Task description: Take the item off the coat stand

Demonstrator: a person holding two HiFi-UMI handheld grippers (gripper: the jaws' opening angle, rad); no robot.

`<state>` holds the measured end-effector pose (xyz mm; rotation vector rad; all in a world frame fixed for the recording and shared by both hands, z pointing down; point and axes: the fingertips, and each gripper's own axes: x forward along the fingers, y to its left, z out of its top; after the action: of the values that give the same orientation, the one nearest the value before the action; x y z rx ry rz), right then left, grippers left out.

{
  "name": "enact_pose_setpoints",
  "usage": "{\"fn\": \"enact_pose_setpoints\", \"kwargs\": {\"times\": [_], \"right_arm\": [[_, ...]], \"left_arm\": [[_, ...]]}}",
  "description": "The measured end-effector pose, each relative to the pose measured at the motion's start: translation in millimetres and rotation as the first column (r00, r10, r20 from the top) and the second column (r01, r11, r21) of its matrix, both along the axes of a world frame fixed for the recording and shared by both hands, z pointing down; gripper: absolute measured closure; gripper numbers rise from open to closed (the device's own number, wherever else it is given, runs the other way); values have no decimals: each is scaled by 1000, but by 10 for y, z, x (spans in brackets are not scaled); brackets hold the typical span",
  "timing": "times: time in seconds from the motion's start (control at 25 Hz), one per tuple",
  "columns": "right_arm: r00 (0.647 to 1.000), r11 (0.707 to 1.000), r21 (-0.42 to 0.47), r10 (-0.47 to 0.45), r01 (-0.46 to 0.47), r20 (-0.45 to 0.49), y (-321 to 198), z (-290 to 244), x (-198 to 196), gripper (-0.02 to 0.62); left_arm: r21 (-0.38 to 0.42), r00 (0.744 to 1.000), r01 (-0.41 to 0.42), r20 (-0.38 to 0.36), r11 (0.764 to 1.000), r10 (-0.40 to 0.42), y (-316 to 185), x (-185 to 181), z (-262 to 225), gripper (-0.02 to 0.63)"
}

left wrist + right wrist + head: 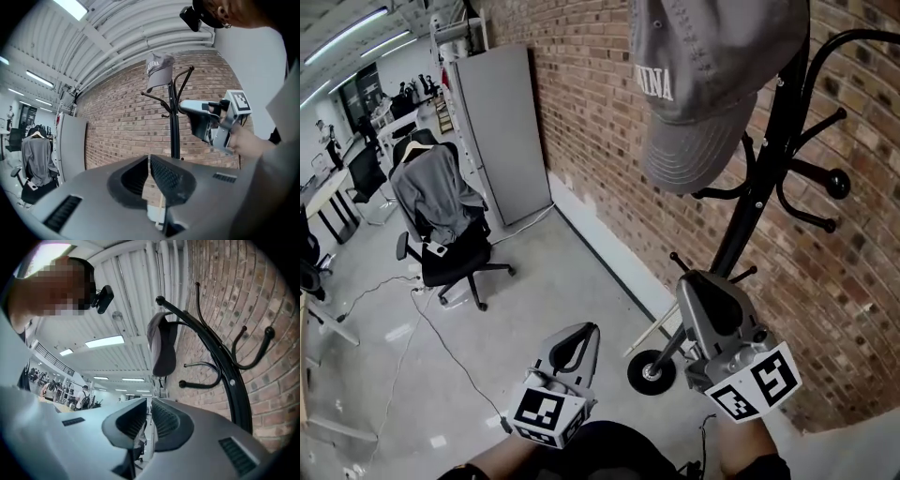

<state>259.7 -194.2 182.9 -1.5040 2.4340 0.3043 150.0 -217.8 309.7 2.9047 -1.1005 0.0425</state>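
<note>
At the top of the black coat stand [757, 202], hard against the brick wall [600, 112], the grey baseball cap [712, 94] is hanging untouched. Step in hand, as I judge it: approach. Left tool [587, 333] and right tool [694, 286] are sitting below the cap, jaws together, gripping nothing. Next move is calling for opening one tool, reaching to the brim, then lifting clear of the side hooks [836, 182]. Wall is crowding the right; open floor [534, 272] is lying leftward.

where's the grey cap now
The grey baseball cap hangs atop the black metal coat stand, upper right in the head view, beside the brick wall.
</note>
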Motion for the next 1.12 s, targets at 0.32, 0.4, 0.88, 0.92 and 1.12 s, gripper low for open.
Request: {"fn": "enact_pose_setpoints", "kwargs": {"times": [0.32,0.4,0.88,0.92,1.12], "right_arm": [[998,989,136,-67,65,10,-223,-823,-30,453],[997,985,161,-72,69,16,-245,-977,-38,445],[998,964,257,-67,69,-17,-425,-1551,-292,445],[998,964,256,-66,69,-21,-441,-1547,-322,445],[999,964,265,-22,29,-32,-479,-1532,-400,503]], "left_arm": [[72,1000,25,-9,997,-25,-47,-134,-347,572],[90,999,28,-19,996,-26,-49,-172,-407,572],[38,997,68,-31,997,-66,-147,-514,-312,571],[28,997,73,-30,997,-72,-154,-551,-284,571],[5,996,86,-27,996,-86,-187,-686,-206,571]]}}
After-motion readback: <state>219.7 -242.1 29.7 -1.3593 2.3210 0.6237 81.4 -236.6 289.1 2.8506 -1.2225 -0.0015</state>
